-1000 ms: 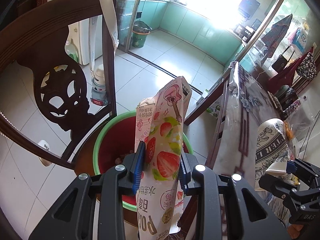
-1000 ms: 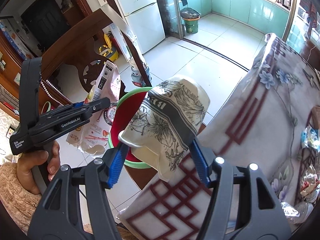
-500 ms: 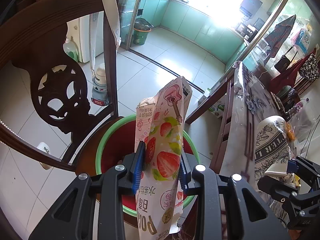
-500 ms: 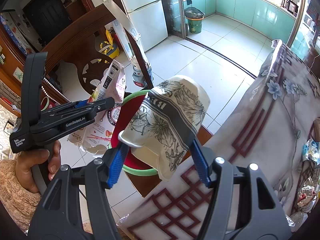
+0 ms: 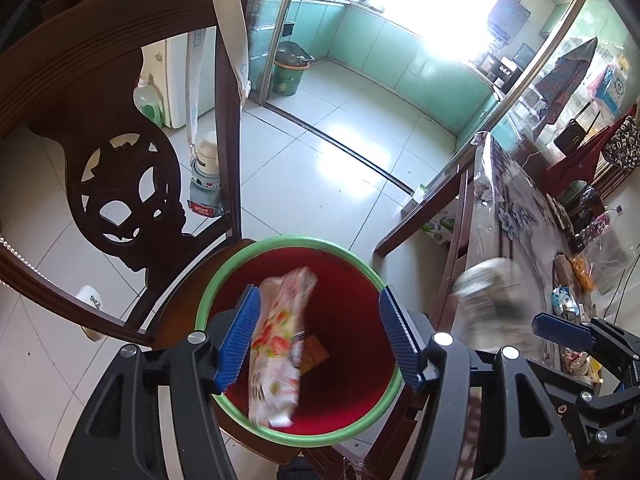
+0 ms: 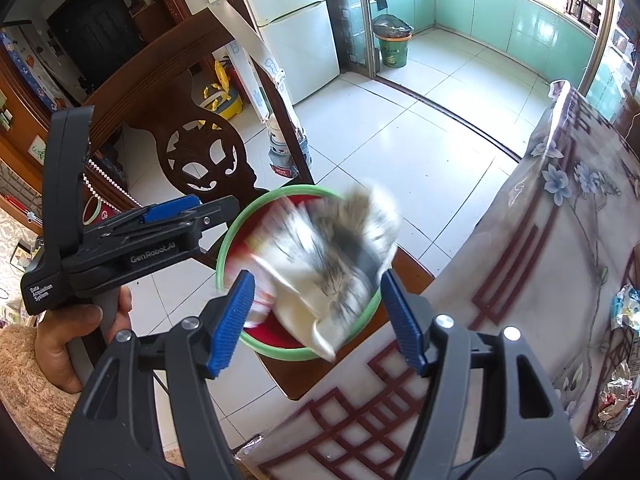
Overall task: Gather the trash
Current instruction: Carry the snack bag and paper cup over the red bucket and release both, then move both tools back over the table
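A red trash bin with a green rim stands on a chair seat. My left gripper hangs over it, jaws opening; the strawberry snack wrapper has left the pads and drops, blurred, into the bin. My right gripper is above the bin's rim, jaws opening too. The patterned paper cup between them is blurred and tipping towards the bin. It also shows as a blur at the right of the left wrist view, paper cup. The left gripper is held by a hand.
A carved dark wooden chair back rises behind the bin. The table with a floral cloth lies to the right, with more wrappers at its far side. A second green bin stands at the kitchen doorway.
Both grippers have opened. The strawberry wrapper has dropped from the left pads into the bin, and the paper cup has slipped loose from the right pads and is falling.
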Tool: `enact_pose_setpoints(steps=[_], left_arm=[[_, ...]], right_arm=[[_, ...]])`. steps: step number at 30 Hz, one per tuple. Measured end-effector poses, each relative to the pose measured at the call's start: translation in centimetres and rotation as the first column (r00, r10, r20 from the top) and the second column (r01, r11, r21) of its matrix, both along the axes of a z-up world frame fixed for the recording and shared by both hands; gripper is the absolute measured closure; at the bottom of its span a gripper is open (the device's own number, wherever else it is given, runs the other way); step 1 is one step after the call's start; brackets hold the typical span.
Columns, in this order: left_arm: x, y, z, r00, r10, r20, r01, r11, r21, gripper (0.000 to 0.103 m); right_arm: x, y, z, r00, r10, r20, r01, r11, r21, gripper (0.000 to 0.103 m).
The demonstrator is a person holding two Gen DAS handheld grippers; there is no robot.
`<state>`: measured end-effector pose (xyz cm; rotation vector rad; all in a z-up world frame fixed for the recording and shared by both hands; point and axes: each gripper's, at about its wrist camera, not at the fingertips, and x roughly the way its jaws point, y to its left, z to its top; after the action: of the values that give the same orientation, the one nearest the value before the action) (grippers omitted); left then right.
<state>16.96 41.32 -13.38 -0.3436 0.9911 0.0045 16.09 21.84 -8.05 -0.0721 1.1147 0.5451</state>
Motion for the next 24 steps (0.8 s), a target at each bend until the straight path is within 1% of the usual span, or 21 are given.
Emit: enact_pose_setpoints(steps=[3,5,9,15,24], left_arm=[[-0.2,-0.2,0.4,1.0,-0.002,0.004,0.002,1.0,0.013,0.044],[-0.4,-0.5,0.8,1.0,-0.007,0.008,0.007,1.0,0.027,0.044],[-0.8,-1.0,1.5,1.0,-0.019,0.01,0.018,0.999,0.051,0.044],[-1.2,-1.4,2.7,0.999,-0.03,0.033,0.028,0.998,0.054,0.044],[-1.8,-1.7,3.8,0.998,-0.026,0.058,0.023,0.998,0.056,0.044]], right_arm=[[0.0,0.2,0.3,1.0,0.0,0.009,0.0,1.0,-0.004,0.038],[-0.2,0.3,0.9,1.0,-0.001,0.028,0.001,1.0,-0.019,0.035],[-0.6,0.5,1.9,0.998,0.008,0.07,-0.004,0.998,-0.055,0.035],[-1.0,1.0,2.9,0.994,0.034,0.107,-0.025,0.996,-0.082,0.035],[-1.5,1.1,3.5,0.99,0.047,0.13,-0.036,0.995,-0.089,0.034]])
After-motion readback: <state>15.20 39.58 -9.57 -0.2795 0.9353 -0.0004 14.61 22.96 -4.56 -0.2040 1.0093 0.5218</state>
